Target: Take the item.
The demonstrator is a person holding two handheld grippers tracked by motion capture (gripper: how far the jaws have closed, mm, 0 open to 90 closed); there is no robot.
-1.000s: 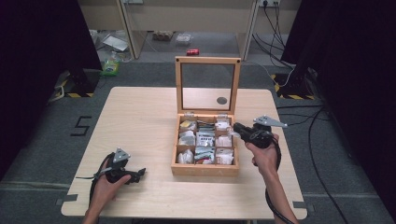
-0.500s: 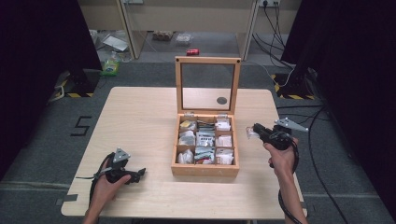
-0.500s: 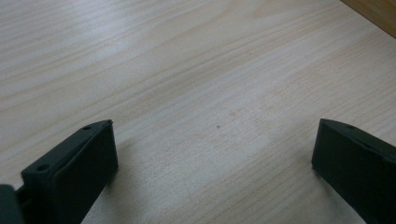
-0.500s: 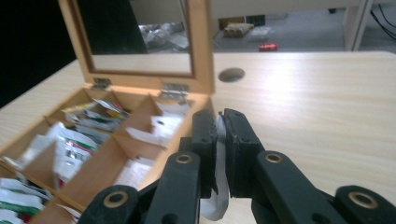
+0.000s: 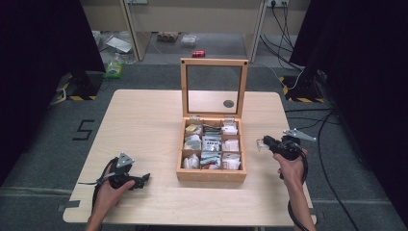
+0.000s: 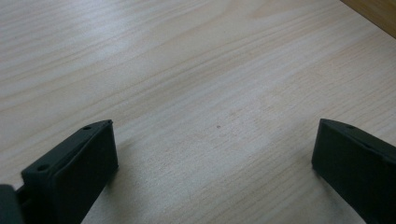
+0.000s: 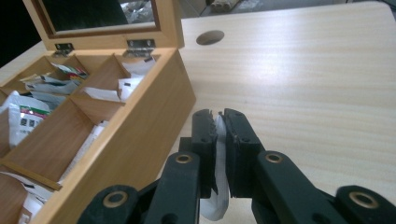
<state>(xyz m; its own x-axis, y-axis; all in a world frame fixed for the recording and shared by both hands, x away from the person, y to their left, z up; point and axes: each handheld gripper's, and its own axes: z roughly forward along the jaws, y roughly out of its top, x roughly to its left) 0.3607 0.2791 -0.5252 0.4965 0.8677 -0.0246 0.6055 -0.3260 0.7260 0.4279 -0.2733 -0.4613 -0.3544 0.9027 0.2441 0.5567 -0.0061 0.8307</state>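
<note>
Beside the wooden box (image 5: 211,174) of packets (image 5: 210,143), right gripper (image 5: 260,143) clamps sachet (image 7: 218,186).

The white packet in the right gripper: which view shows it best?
The right gripper view: the packet sits close up, pinched between the right gripper's shut jaws. The high view gives a tiny pale speck at the jaw tips. The left gripper view faces bare table.

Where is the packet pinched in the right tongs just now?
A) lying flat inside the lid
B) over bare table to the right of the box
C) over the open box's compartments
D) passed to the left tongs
B: the right tongs pinch the white packet beside the wooden box, above bare table.
</note>
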